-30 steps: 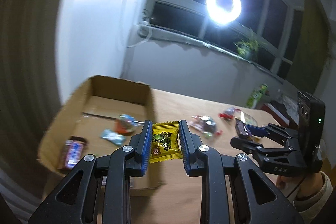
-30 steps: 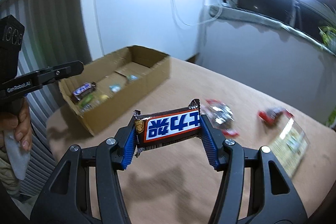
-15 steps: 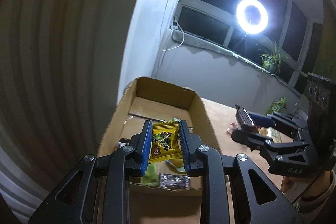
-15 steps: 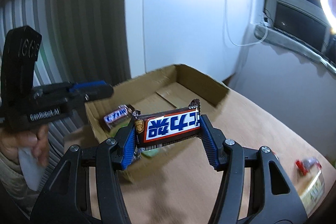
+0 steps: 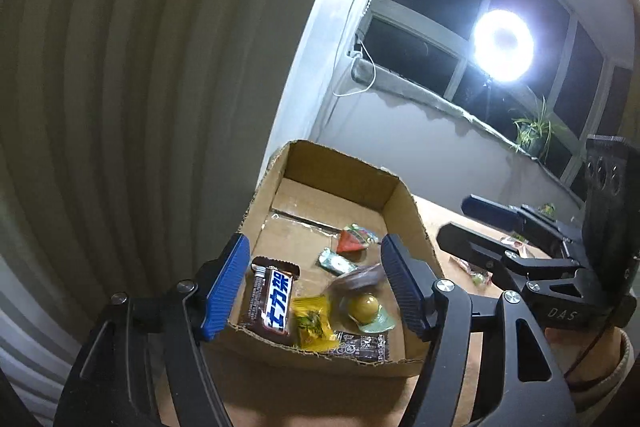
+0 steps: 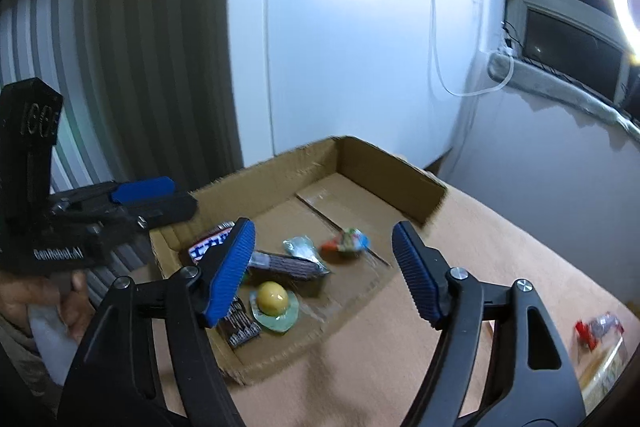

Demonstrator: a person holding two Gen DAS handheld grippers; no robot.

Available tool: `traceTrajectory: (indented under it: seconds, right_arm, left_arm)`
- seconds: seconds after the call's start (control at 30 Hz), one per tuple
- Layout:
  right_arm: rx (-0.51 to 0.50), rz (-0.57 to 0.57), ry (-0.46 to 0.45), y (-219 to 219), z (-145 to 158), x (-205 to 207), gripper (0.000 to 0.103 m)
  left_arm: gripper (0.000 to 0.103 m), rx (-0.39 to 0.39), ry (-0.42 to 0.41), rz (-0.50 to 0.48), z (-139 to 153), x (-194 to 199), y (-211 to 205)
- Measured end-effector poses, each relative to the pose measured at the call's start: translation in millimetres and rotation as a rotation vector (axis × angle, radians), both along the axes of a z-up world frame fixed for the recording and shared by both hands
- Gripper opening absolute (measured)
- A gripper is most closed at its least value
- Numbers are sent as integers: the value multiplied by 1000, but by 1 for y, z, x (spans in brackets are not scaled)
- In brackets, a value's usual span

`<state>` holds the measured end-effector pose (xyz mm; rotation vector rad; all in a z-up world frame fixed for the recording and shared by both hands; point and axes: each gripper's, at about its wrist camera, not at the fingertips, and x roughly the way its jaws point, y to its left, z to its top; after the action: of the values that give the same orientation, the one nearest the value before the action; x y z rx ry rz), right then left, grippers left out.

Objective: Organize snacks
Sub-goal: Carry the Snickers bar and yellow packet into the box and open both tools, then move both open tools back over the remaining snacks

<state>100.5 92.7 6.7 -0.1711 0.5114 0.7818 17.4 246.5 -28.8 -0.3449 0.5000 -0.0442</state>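
Now both of your grippers hang over the cardboard box [image 5: 412,223] with nothing held. Your left gripper [image 5: 316,287] has its fingers spread wide, and below them lie the chocolate bar [image 5: 274,301] at the left, then the yellow packet [image 5: 310,323], then the clear pack with a yellow ball [image 5: 366,305]. Further right, your right gripper [image 6: 322,267] is also wide open above the box, and a dark blurred bar [image 6: 288,263] lies under it. I judge the drop step is just finished. On the table [image 6: 500,255] at the far right a red snack [image 6: 596,329] and a pale packet [image 6: 604,375] wait outside the box, so the next move asks you to swing right and close on one of them.
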Motion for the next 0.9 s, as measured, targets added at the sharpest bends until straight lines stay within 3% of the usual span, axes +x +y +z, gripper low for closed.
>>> traceTrajectory:
  seconds: [0.4, 0.9]
  right_arm:
    - [6, -62, 40, -29, -20, -22, 79]
    - [43, -120, 52, -70, -26, -27, 79]
  left_arm:
    - [68, 1, -21, 21, 9, -15, 2]
    - [72, 49, -39, -50, 26, -17, -45]
